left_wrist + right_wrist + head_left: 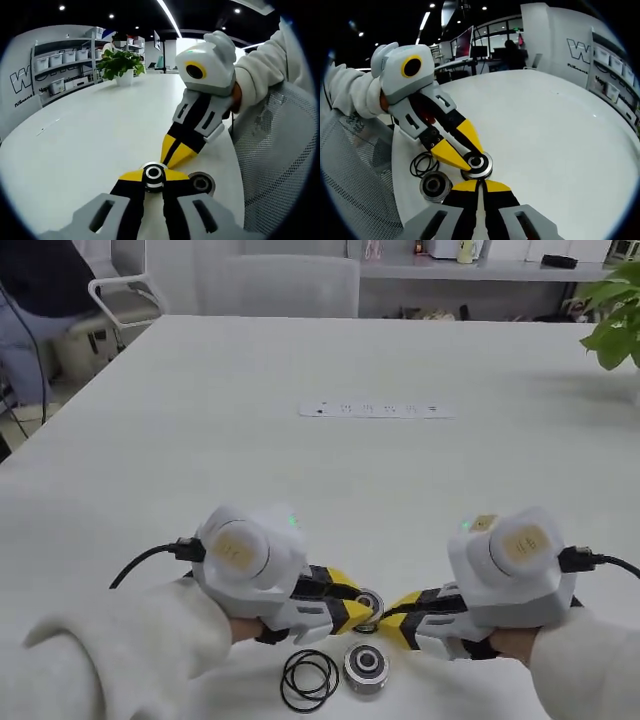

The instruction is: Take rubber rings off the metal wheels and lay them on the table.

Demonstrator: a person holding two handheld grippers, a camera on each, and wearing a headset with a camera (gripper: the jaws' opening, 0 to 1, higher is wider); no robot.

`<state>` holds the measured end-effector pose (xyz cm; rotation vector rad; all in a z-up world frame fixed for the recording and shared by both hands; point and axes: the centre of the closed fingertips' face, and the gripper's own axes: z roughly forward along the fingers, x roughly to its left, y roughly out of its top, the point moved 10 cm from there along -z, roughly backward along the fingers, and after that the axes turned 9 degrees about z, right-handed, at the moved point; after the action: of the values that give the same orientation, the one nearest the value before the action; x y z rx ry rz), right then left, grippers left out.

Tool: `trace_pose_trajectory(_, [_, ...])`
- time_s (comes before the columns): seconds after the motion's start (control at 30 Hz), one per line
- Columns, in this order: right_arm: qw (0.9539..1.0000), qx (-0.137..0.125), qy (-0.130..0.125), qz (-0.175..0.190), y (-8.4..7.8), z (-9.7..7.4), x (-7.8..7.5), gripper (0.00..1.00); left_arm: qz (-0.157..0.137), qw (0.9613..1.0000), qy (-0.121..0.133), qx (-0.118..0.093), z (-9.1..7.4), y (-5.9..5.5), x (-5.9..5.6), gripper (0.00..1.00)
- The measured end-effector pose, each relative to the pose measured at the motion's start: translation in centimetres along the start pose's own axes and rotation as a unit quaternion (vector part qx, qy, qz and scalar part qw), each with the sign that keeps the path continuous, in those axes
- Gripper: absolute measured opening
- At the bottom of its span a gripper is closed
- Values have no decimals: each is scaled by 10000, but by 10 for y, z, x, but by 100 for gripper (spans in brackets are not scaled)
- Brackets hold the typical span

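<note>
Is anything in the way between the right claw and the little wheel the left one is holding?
Nothing visible. The left gripper is shut on the wheel, and the right gripper, shut too, sits tip-first right at its rim. The second wheel and the loose rings lie off to one side.

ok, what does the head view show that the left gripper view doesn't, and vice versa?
Head view adds: black rubber rings lying loose on the table, and a white power strip. Left gripper view adds: wall shelves of bins and ceiling lights. Shared: the wheel gripped in the left tongs, the right tongs shut with tips at that wheel, a second wheel on the table, the plant.
</note>
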<state>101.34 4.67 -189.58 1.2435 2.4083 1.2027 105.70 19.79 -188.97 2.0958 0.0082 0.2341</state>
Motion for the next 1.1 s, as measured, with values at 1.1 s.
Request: trace_pose_trajectory(1.1, [9879,-342,104,1506,9,-7,-7,0,43,10000,46,-10,0,-1,-1,7])
